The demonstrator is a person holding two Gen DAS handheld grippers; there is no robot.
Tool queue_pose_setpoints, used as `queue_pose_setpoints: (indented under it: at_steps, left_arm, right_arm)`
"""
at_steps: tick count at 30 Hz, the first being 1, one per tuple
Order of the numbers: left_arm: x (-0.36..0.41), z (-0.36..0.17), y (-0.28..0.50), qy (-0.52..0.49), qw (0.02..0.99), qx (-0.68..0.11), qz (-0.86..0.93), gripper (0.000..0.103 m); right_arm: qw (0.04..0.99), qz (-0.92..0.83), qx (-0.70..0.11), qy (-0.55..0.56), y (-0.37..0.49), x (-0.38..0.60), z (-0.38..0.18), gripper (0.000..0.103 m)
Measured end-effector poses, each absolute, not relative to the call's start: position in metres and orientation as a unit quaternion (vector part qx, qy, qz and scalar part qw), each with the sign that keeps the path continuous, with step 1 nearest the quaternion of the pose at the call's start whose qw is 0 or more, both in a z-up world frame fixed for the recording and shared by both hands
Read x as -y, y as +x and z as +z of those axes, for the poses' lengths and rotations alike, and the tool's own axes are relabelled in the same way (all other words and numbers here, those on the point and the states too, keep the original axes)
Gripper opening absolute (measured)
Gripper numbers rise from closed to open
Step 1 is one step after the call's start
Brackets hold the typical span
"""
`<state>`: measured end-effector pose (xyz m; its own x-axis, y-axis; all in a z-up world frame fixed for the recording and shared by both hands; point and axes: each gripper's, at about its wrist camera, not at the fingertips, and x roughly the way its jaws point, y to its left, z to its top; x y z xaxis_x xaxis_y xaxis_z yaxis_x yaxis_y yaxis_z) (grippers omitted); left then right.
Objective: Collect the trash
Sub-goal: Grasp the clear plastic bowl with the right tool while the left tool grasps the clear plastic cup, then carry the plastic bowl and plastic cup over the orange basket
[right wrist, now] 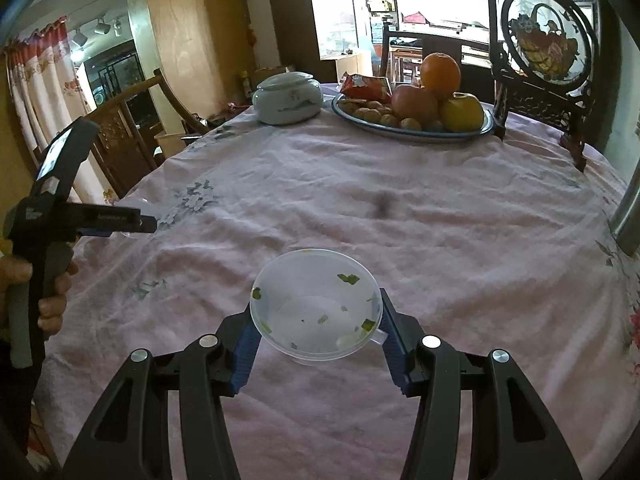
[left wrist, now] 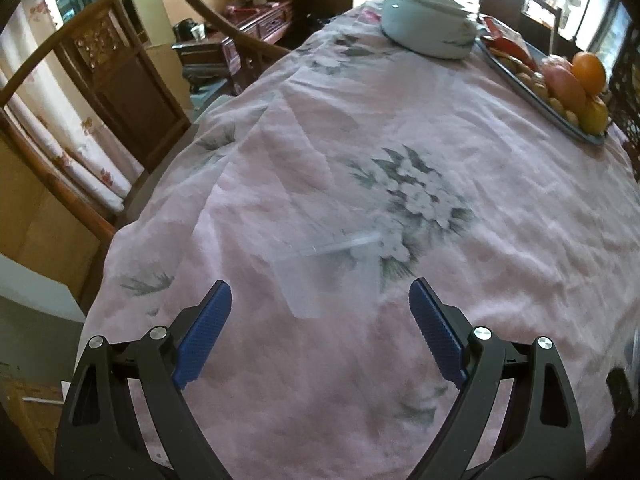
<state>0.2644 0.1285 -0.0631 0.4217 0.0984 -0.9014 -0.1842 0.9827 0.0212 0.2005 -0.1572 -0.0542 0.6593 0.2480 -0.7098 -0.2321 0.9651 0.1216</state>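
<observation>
The right gripper grips a plastic bowl near the table's front edge; the left gripper is spread wide around a clear cup by the left edge.

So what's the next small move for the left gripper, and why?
Probably ease the left gripper forward and close on the clear plastic lid: its jaws are open with the lid lying between the tips, while the right gripper already holds the dirty bowl.
</observation>
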Motion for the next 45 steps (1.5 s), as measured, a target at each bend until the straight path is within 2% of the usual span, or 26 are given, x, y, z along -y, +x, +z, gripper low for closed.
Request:
queue_pose_setpoints:
  at_steps: [6,10,15,21,34,45]
  left_arm:
    - [-0.131,-0.071,0.278,-0.037,0.834,-0.542,0.098,0.087]
    - [-0.125,-0.07,0.279,-0.019,0.836,-0.539,0.102,0.082]
    - [-0.124,-0.069,0.278,-0.016,0.836,-0.541,0.091,0.05]
    - [-0.125,-0.063,0.271,-0.018,0.841,-0.534,0.082,0.05]
    - [-0.111,-0.025,0.152,0.016,0.874,-0.483,0.043,0.05]
    - [-0.121,-0.002,0.057,0.0,0.895,-0.445,0.023,0.05]
  right_arm:
    - [0.911,0.133,-0.389,0.011,0.2,0.158,-0.054,0.054]
    - [0.91,0.134,-0.393,0.015,0.202,0.159,-0.056,0.054]
    - [0.91,0.137,-0.39,0.017,0.201,0.159,-0.054,0.054]
    - [0.912,0.137,-0.387,0.016,0.2,0.16,-0.053,0.054]
    - [0.91,0.126,-0.395,-0.011,0.197,0.144,-0.05,0.054]
    - [0.918,0.143,-0.369,-0.022,0.124,0.121,-0.016,0.054]
